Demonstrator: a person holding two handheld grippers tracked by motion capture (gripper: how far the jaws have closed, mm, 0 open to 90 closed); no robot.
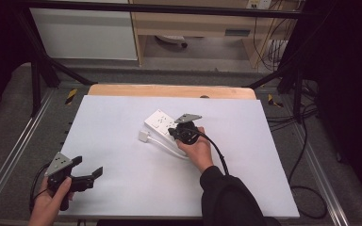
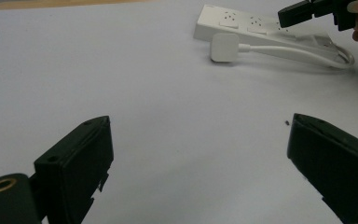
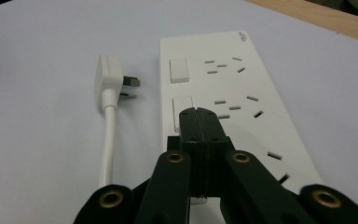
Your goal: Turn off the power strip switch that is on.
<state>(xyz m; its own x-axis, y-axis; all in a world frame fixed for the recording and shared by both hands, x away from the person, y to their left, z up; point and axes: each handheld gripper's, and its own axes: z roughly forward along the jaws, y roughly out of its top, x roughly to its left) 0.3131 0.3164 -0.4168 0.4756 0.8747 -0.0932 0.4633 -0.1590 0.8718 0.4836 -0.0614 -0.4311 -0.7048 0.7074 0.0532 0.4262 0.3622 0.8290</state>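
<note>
A white power strip (image 1: 159, 121) (image 3: 242, 93) (image 2: 233, 21) lies flat near the middle of the table. Its white plug (image 1: 143, 136) (image 3: 108, 70) (image 2: 223, 46) rests on the table beside it, prongs bare, at the end of a looped white cable (image 3: 108, 140) (image 2: 298, 51). My right gripper (image 1: 173, 132) (image 3: 198, 112) (image 2: 283, 18) is shut with nothing between its jaws. Its tips sit over the strip, right beside the second rocker switch (image 3: 182, 111); whether they touch it I cannot tell. At the front left corner my left gripper (image 1: 87, 166) (image 2: 200, 121) stands open over bare table.
A white sheet (image 1: 136, 179) covers the table, with a wooden edge (image 1: 169, 90) showing at the back. Black frame bars (image 1: 37, 75) stand around it. Loose cables (image 1: 306, 188) lie on the floor at the right.
</note>
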